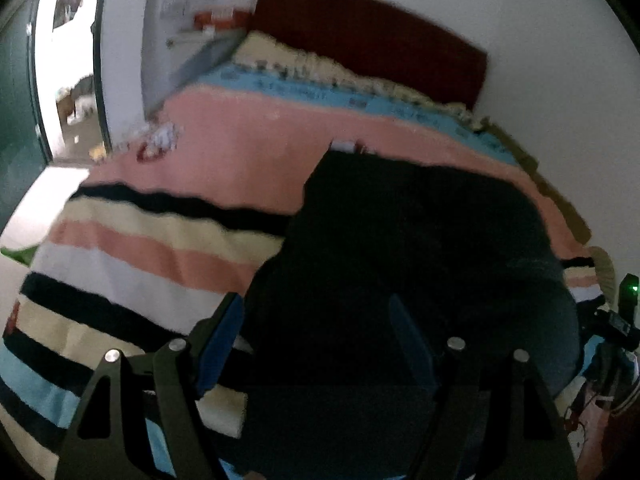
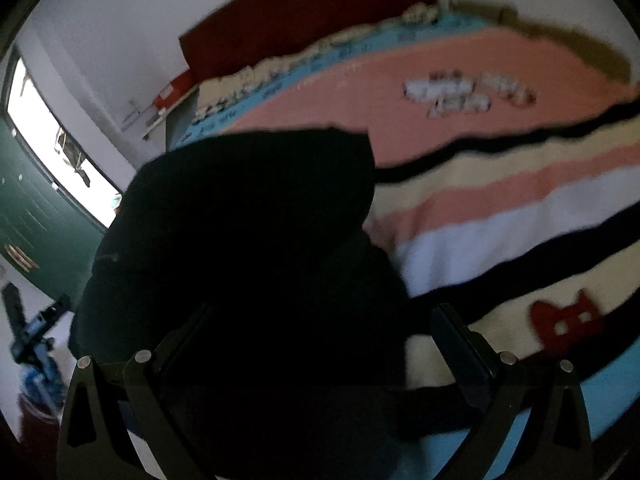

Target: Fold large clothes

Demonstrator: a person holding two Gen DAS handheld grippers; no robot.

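Observation:
A large black garment [image 1: 420, 240] lies bunched on a striped bedspread [image 1: 140, 248]; it also fills the middle of the right wrist view [image 2: 248, 220]. My left gripper [image 1: 316, 320] is open, its blue-padded fingers [image 1: 224, 332] spread over the garment's near edge. My right gripper [image 2: 320, 332] is open too, its fingers [image 2: 460, 344] wide apart over the garment's near part. Whether either one touches the cloth I cannot tell. The other gripper shows at the right edge of the left wrist view [image 1: 624, 320] and at the lower left of the right wrist view [image 2: 32, 336].
The bedspread [image 2: 500, 208] has pink, cream, white, black and blue stripes and a red cat patch [image 2: 568, 324]. A dark red headboard [image 1: 368, 36] stands against the white wall. A green door [image 2: 36, 216] and a bright doorway [image 1: 64, 60] are to the left.

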